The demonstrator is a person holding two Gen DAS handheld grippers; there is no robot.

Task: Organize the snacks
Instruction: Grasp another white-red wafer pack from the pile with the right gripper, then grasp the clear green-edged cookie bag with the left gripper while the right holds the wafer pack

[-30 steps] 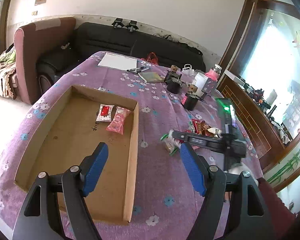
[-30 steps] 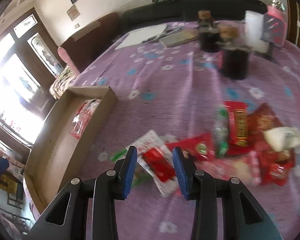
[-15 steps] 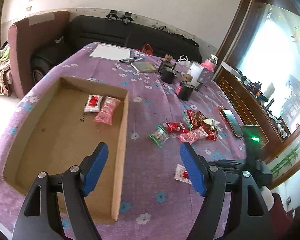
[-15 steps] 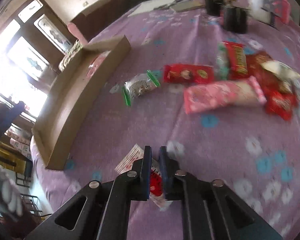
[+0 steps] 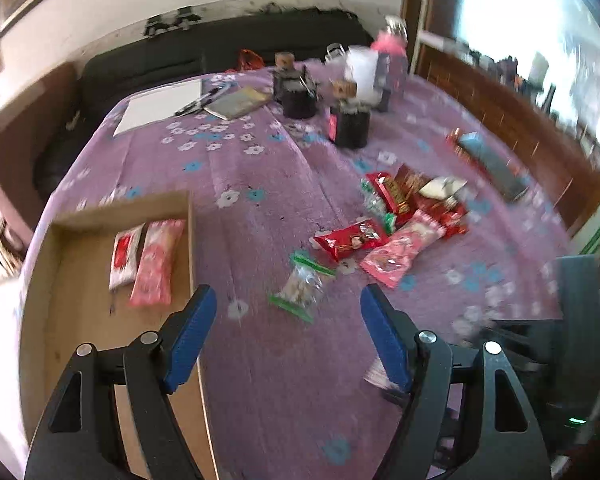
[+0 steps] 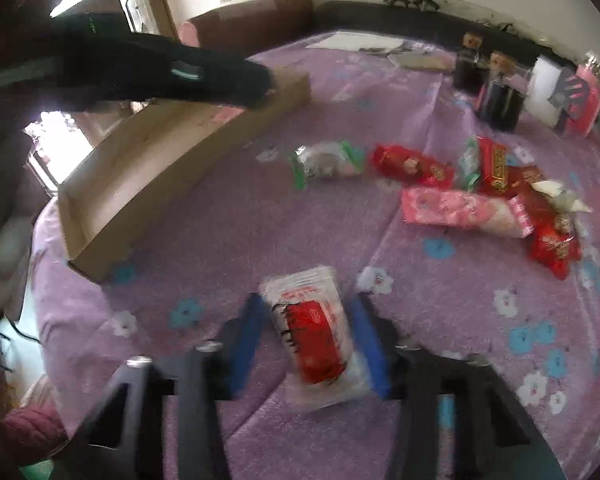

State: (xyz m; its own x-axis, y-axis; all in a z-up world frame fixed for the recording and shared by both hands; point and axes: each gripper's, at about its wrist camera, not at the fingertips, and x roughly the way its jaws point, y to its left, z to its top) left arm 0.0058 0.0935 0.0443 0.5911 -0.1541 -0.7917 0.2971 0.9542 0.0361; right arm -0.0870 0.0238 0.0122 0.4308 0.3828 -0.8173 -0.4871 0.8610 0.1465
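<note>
My worktop (image 5: 260, 168) wears a purple cloth with small blue and white flowers; a dark sofa (image 5: 220, 52) runs along the wall behind it and a bright window sits to the right. At the left edge, the cardboard tray (image 5: 80, 320) holds 2 packets side by side, long axes running away from me. My left tool (image 5: 288, 320) stands spread with nothing between its blue pads, above bare cloth beside the tray's right wall. A green-ended clear packet (image 5: 302, 284) lies just beyond it, then a heap of red and pink snacks (image 5: 404, 216). My right tool (image 6: 310, 328) has just been opening; the red-and-white packet (image 6: 316, 336) lies between its parted pads, long axis pointing away from me, tilted slightly left. I cannot tell whether the pads touch it.
</note>
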